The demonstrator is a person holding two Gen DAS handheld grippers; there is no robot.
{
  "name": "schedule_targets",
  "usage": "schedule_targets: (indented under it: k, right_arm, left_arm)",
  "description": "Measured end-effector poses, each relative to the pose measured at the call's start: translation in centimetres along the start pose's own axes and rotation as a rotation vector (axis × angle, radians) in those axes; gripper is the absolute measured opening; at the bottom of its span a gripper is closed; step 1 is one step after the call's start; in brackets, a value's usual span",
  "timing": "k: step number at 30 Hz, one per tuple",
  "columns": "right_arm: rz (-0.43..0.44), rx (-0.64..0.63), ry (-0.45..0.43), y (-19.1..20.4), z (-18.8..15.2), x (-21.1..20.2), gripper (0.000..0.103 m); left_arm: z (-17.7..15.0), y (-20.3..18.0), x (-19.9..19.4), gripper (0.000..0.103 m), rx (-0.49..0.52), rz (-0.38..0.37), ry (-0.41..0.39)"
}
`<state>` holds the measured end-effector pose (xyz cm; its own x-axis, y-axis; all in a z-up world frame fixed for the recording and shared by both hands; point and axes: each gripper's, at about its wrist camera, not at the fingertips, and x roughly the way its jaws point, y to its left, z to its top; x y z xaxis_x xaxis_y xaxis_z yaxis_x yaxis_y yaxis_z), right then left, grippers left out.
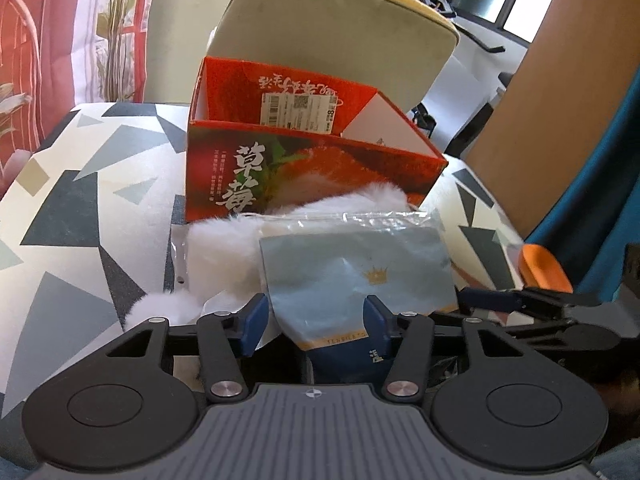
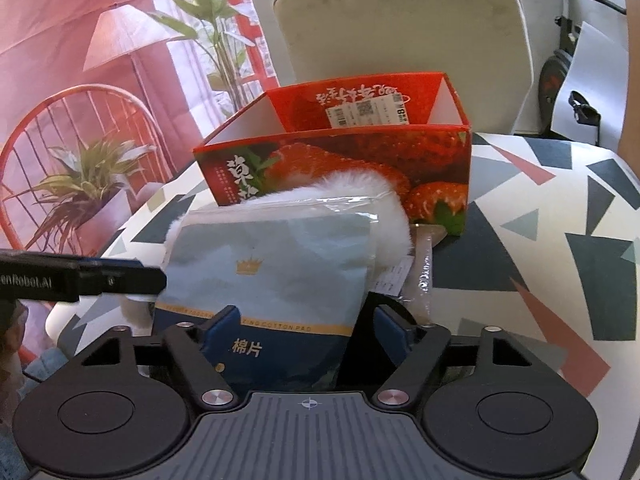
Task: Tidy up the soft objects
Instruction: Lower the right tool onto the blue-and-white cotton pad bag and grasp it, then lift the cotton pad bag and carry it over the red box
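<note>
The pack of cotton pads [image 1: 356, 276] lies on the patterned table [image 1: 80, 200], on top of a white furry thing [image 1: 224, 248], just on the near side of the open red strawberry box [image 1: 312, 168]. Its blue end points toward both claws and its clear sealed end points at the box, so its long axis runs near to far, straight along the way it would have to travel.

The left claw [image 1: 316, 320] has the pack's near left corner between its blue pads, half open; the right pad looks to be against the bag, but the left one seems to stand just clear, so I would not call it a grip. The right claw [image 2: 308, 332] straddles the near right part of the pack [image 2: 272, 280], somewhat wider, its left pad overlapping the blue end and a dark gap at the right pad. Both are equally near.

The right view shows the box's white empty inside [image 2: 256, 120] and a clear wrapper [image 2: 424, 264] beside the fur; the left view shows an orange handle [image 1: 540, 264] on the other tool, and the fur spreading out to the left
</note>
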<state>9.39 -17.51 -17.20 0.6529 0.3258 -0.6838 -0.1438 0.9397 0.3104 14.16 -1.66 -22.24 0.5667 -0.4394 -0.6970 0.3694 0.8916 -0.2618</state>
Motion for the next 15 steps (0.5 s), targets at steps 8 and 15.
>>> schedule_targets:
  k: [8, 15]
  right_arm:
    - [0.032, 0.009, 0.041, -0.1, -0.3, 0.4, 0.066]
    - [0.071, 0.047, 0.095, -0.5, -0.6, 1.5, 0.063]
  left_arm:
    - [-0.5, -0.6, 1.8, 0.055, 0.018, -0.053, 0.105]
    - [-0.9, -0.1, 4.5, 0.055, -0.032, -0.076, 0.202]
